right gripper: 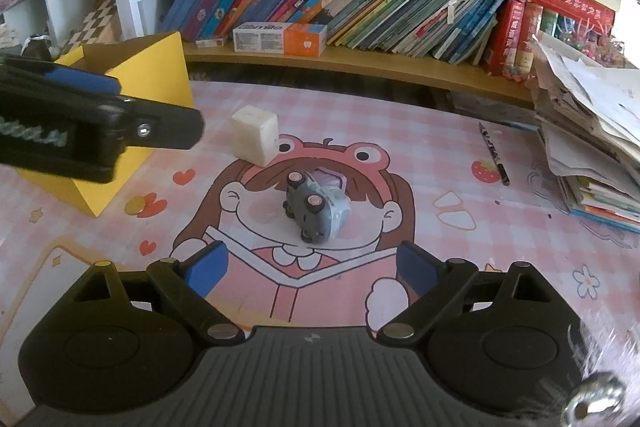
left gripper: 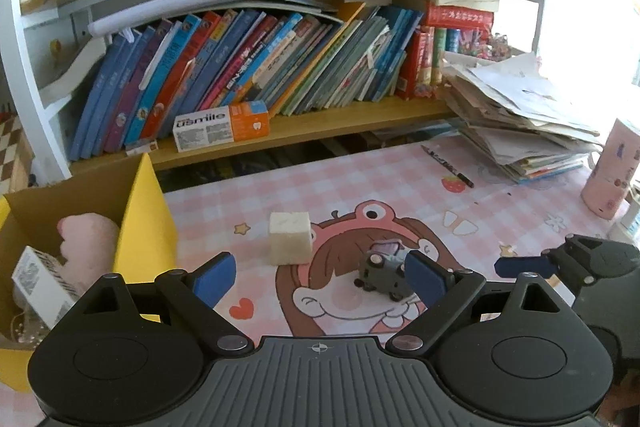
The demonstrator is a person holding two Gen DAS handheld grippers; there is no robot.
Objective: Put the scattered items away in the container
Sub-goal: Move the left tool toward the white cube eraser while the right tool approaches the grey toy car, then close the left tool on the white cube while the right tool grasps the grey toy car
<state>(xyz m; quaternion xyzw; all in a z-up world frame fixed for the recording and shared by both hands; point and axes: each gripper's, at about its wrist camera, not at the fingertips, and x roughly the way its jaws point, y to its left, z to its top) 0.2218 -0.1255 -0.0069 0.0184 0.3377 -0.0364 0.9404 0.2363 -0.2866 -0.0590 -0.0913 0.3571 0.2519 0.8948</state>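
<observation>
The yellow cardboard box (left gripper: pixel 146 223) sits far left, already holding a pink plush; next the white cube (left gripper: pixel 290 237), then the overturned grey toy car (right gripper: pixel 316 205). Left gripper (left gripper: pixel 320 279) and right gripper (right gripper: pixel 312 269) both gape wide, empty. Lying wheels-up, the car may roll or squirt sideways under an off-centre pinch

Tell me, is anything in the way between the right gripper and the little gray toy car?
Nothing visible is. The right gripper is open, and only bare pink mat lies between it and the toy car. The white cube sits farther back, beyond the car.
</observation>
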